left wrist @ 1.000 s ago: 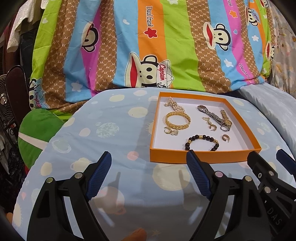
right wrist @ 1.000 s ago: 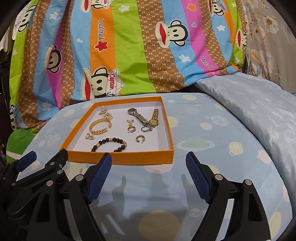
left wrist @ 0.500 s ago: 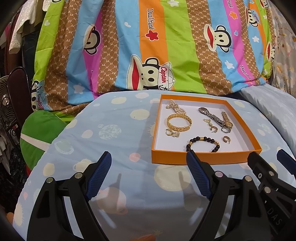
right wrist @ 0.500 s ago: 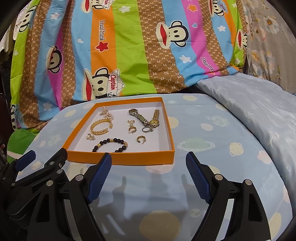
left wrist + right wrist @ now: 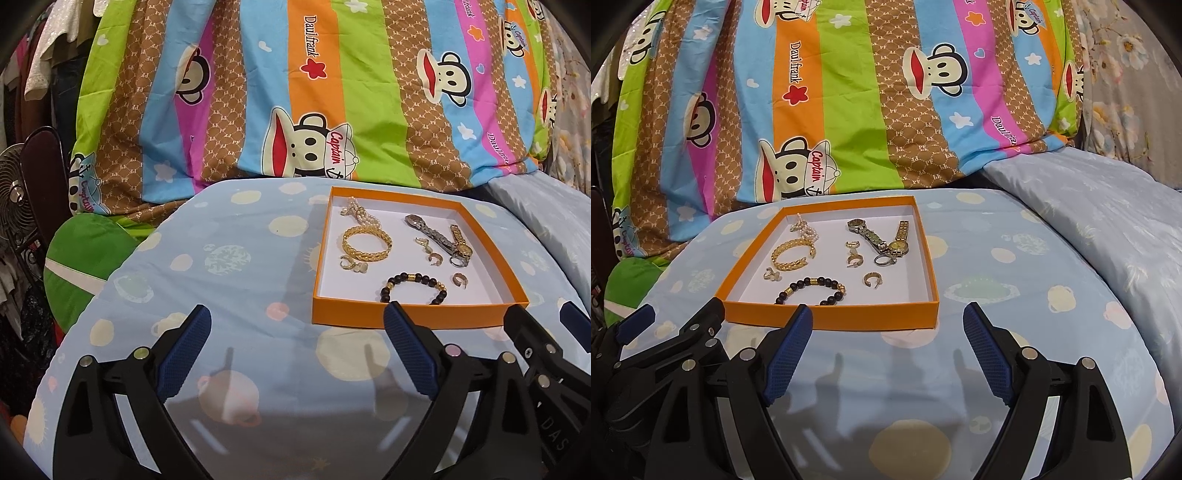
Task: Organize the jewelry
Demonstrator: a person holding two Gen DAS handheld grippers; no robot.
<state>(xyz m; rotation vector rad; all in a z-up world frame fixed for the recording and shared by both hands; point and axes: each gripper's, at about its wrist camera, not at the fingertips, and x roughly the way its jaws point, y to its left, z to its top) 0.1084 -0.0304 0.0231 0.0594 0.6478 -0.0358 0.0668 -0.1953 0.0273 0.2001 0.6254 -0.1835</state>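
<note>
Jewelry tray [image 5: 831, 317] near edge just beyond both spread tongs.

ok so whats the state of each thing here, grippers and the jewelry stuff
left gripper: open, empty, short of the tray
right gripper: open, empty
orange tray: uncovered, flat on the bedsheet
gold bangle: lying in the tray
black bead bracelet: closed loop, flat near the front wall
silver watch: unclasped, strap laid out
gold watch: unclasped, beside the silver one
pearl strand: bunched at the back

left claw [image 5: 297, 354] | backed slightly from orange tray [image 5: 406, 315] | jewelry unmoved
</note>
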